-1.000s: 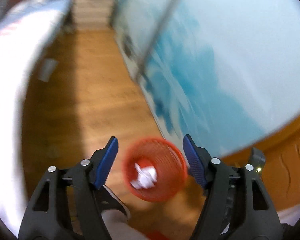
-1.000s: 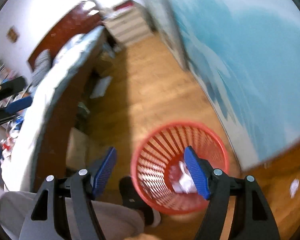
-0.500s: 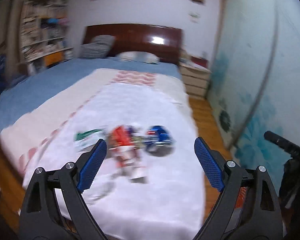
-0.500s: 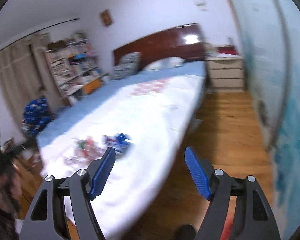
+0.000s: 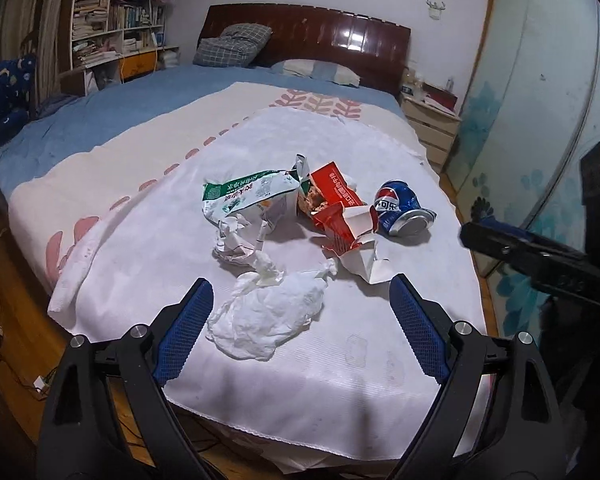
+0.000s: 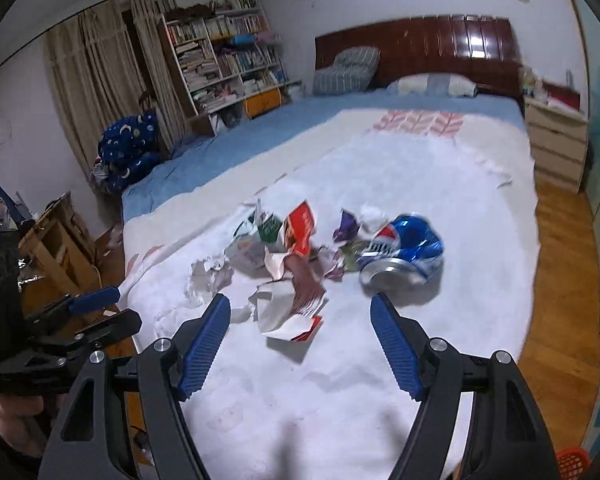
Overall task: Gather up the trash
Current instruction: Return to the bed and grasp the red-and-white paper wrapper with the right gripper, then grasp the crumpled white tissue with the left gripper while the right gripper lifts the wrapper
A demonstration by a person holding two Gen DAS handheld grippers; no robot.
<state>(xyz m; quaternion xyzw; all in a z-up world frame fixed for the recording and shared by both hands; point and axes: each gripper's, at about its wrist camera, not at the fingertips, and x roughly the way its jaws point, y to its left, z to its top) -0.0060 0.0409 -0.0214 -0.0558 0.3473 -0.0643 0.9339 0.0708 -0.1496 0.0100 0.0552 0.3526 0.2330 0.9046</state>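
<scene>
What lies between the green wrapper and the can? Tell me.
The torn red carton lies between the green wrapper and the can, almost touching both. The left wrist view shows it most clearly.

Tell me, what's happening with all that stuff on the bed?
A person is picking up trash with two hand-held grippers. Both the left gripper and right gripper are open and empty, held over the white cloth on the bed. A crumpled tissue, torn wrappers and a crushed blue can wait there.
</scene>
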